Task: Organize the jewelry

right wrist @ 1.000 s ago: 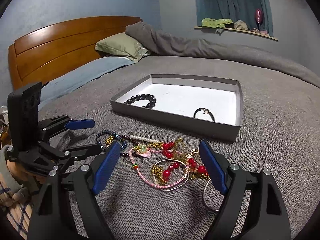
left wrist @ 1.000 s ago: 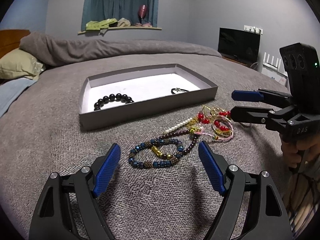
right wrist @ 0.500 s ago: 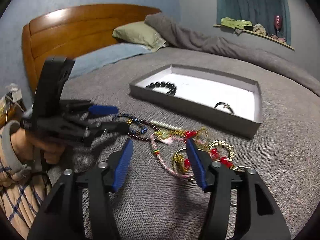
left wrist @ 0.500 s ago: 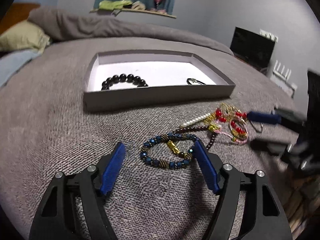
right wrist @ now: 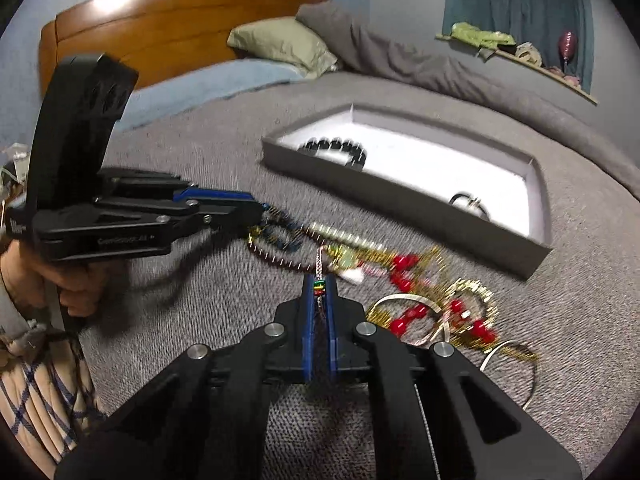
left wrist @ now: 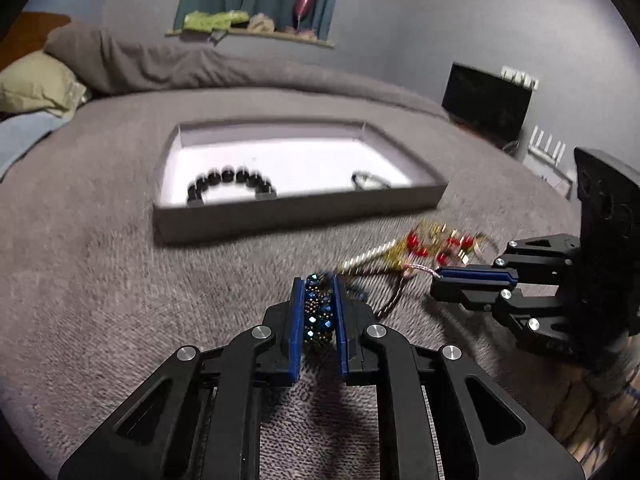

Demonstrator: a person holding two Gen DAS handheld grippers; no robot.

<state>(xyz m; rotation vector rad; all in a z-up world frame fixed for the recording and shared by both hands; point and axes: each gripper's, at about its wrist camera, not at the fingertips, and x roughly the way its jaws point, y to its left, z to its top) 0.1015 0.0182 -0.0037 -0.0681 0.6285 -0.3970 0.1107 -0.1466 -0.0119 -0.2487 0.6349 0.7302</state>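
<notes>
Inside, the grey tray (left wrist: 296,216) holds a black bead bracelet (left wrist: 232,182) and a dark ring-like piece (left wrist: 370,179); left tongs (left wrist: 318,304) pinch the blue bracelet (left wrist: 318,312); right tongs (right wrist: 319,300) pinch a cord (right wrist: 319,292).

A rough, matt grey knit bedspread (left wrist: 100,280) is seen. Faceted glossy glass-like beads make up the blue bracelet (left wrist: 318,316). The box (left wrist: 280,216) is matt cardboard; the headboard (right wrist: 160,32), polished wood.

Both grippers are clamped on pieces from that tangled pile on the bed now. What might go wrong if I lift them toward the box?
1. The blue beaded bracelet in the left gripper looks entangled with the dark bead strand; lifting may drag the pile.
2. The right gripper pinches only a thin pink cord; it may slip, or pull the red-and-gold pieces along.
3. Pulling apart could strain a strand.
</notes>
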